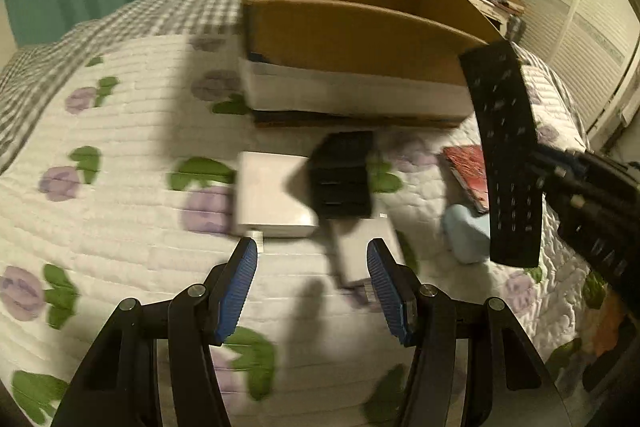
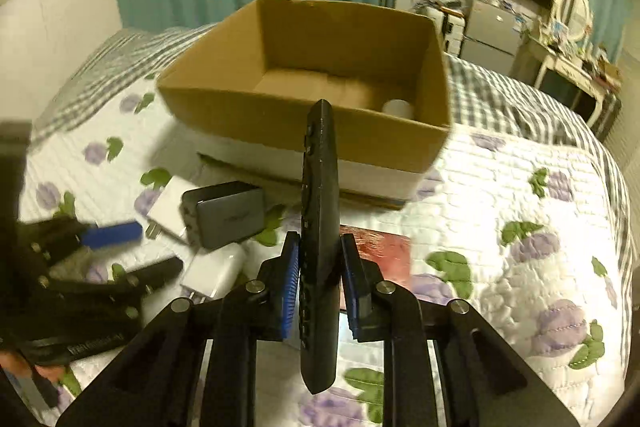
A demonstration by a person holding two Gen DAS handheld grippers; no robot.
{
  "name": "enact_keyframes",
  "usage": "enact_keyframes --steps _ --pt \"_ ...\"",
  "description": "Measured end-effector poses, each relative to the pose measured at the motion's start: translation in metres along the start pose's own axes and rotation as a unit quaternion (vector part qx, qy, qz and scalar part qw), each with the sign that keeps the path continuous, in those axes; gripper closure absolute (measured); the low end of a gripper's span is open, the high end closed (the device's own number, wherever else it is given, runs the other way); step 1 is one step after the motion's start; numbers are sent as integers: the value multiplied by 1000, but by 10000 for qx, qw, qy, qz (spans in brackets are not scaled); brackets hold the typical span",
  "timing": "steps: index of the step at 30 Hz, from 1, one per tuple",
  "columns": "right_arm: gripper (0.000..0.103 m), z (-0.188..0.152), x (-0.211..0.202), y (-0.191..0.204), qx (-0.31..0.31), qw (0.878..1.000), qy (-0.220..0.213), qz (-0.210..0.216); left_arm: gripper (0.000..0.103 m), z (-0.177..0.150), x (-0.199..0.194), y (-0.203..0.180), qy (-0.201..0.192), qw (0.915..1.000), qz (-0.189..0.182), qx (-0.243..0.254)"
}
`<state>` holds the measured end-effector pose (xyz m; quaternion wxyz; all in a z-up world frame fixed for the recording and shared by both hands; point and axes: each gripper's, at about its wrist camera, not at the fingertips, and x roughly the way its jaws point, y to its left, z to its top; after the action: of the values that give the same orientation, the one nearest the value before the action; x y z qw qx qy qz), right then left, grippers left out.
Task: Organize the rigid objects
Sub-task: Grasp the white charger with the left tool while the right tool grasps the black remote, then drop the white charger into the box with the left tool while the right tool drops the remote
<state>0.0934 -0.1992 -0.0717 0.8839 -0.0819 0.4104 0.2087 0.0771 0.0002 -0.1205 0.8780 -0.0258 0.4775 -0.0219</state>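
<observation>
We find the bed quilt (image 2: 500, 195) carrying everything, with the cardboard box (image 2: 304, 67) seated on a white-and-dark base at its far side. The box is open-topped and nearly bare; one pale round item (image 2: 398, 107) lies in its near right corner, and we cannot identify it.

The black remote control (image 2: 320, 247) is clamped edge-on between the pads of the right gripper (image 2: 319, 279), held upright in the air short of the box's near wall. The left gripper (image 1: 312, 291) stands wide open and holds nothing, hanging just above the quilt near the chargers.

Loose on the quilt before the box lie a white charger block (image 1: 276, 195), a dark grey adapter (image 2: 228, 215) resting partly against it, a second white charger (image 2: 214, 271), a red booklet (image 2: 380, 251) and a pale blue item (image 1: 468, 235).

Risks, in our judgement: the remote is gripped near its lower half, so the long upper end could pivot or slip if swung quickly; its tip could catch the box's near wall if it is not lifted clear; the soft quilt could let the box tilt.

Limits: the left wrist view is motion-blurred, so the chargers' prongs and the blue item's shape are unclear. The box floor nearest us is hidden behind its wall.
</observation>
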Motion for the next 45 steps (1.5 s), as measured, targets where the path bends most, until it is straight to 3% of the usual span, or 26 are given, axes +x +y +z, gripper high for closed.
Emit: enact_keyframes --steps 4,11,13,23,30,36,45 --pt "84 0 6 -6 141 9997 147 163 43 2 15 -20 160 9997 -155 115" --pt "84 -10 20 -9 95 9979 536 342 46 3 50 -29 303 9995 -50 -33" --pt "84 -11 22 -5 30 9976 579 367 59 2 50 -31 245 9997 55 68" --pt "84 -12 -6 -1 10 9996 262 80 62 -13 15 -23 168 9996 -154 -180" --pt "84 -12 -53 -4 200 9998 -93 33 62 -24 -38 -15 -277 9991 -252 -174" --pt "84 9 -93 3 34 9989 -454 58 62 -3 -85 -16 -805 9964 -41 -259" --pt "84 80 -120 -2 -423 9946 -937 119 62 78 -135 -21 -1545 9878 188 -102"
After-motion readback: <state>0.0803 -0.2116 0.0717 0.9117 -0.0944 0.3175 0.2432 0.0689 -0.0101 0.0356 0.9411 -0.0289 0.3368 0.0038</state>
